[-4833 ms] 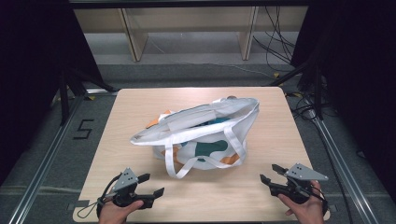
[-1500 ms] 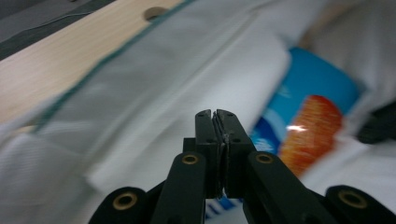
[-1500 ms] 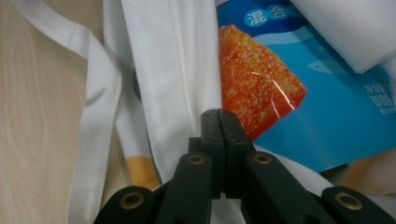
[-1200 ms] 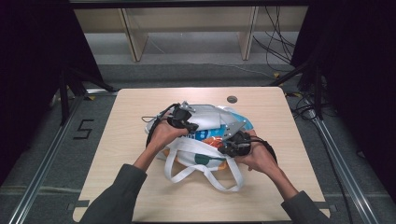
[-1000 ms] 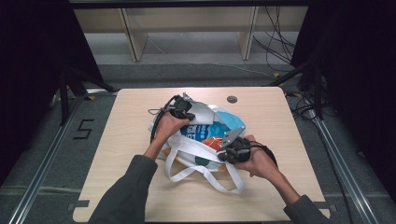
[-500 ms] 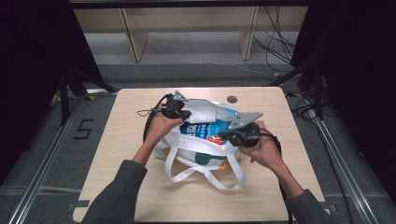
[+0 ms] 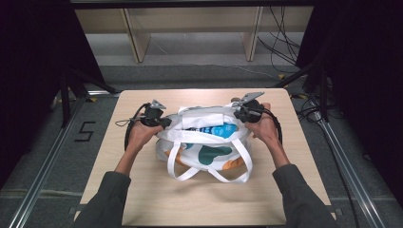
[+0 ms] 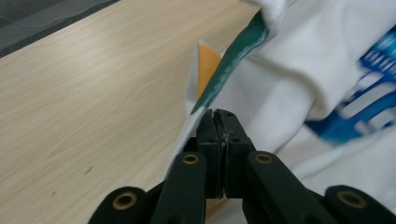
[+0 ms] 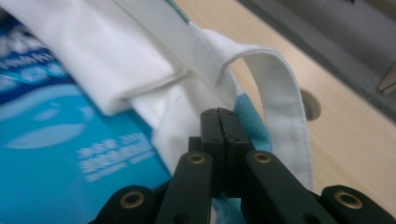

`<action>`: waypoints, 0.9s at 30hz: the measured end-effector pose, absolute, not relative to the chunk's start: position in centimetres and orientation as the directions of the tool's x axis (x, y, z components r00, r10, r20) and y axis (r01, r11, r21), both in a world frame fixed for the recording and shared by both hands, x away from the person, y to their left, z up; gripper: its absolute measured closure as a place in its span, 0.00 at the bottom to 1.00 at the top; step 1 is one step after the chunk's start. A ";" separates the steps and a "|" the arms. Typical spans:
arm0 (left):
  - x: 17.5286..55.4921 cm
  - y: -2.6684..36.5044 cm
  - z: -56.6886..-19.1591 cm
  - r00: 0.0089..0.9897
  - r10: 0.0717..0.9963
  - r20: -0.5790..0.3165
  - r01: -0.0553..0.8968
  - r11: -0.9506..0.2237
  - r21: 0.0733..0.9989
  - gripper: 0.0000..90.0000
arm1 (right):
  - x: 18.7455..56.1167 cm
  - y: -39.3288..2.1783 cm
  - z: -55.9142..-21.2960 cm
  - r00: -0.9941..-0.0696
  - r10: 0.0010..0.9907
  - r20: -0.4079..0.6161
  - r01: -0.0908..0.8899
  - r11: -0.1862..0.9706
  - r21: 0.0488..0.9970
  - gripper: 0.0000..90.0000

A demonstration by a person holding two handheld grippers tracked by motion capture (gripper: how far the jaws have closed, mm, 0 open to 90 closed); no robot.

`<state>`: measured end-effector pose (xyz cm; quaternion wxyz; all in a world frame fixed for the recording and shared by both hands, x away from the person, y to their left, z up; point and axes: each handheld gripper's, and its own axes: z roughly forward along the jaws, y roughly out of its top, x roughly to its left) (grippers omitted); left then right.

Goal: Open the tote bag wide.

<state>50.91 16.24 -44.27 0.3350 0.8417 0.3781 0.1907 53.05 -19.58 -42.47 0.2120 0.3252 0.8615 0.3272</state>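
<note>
Both grippers, left [image 7: 159, 118] and right [image 7: 243, 113], now clamp opposite rims of the white printed fabric tote bag [image 7: 205, 147] mid-table, having stretched its mouth open, exposing a blue packet [image 7: 211, 129] inside.

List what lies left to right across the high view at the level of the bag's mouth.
Left tongs clamped on the tote bag's rim → blue package in the open mouth → right tongs clamped on the opposite rim.

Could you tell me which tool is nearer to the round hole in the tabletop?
Right. The right tool grips the bag's rim beside the hole; the left tool holds the bag's opposite end.
</note>
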 end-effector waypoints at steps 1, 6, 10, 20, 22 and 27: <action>50.9 16.1 -44.7 0.639 0.766 0.070 0.512 -0.491 0.705 0.98 | 53.5 -19.7 -43.4 -0.699 0.704 -0.127 0.449 0.570 0.688 1.00; 51.1 16.0 -45.3 0.620 0.783 0.052 0.534 -0.470 0.703 0.99 | 53.9 -19.6 -47.7 -0.687 0.727 -0.005 0.542 0.516 0.663 1.00; 50.9 16.4 -44.4 0.620 0.784 0.012 0.548 -0.444 0.709 0.97 | 52.8 -20.0 -44.9 -0.681 0.729 -0.070 0.490 0.524 0.697 1.00; 48.8 13.6 -40.2 0.721 0.689 -0.071 0.444 -0.381 0.811 0.95 | 48.6 -18.4 -39.1 -0.813 0.579 -0.056 0.320 0.527 0.787 1.00; 48.9 11.9 -40.0 0.750 0.659 -0.060 0.431 -0.418 0.800 0.95 | 48.1 -17.0 -39.8 -0.835 0.545 -0.075 0.311 0.581 0.752 1.00; 51.2 8.8 -41.5 0.765 0.640 -0.073 0.487 -0.500 0.716 0.96 | 46.4 -14.3 -41.6 -0.895 0.439 -0.075 0.289 0.700 0.654 1.00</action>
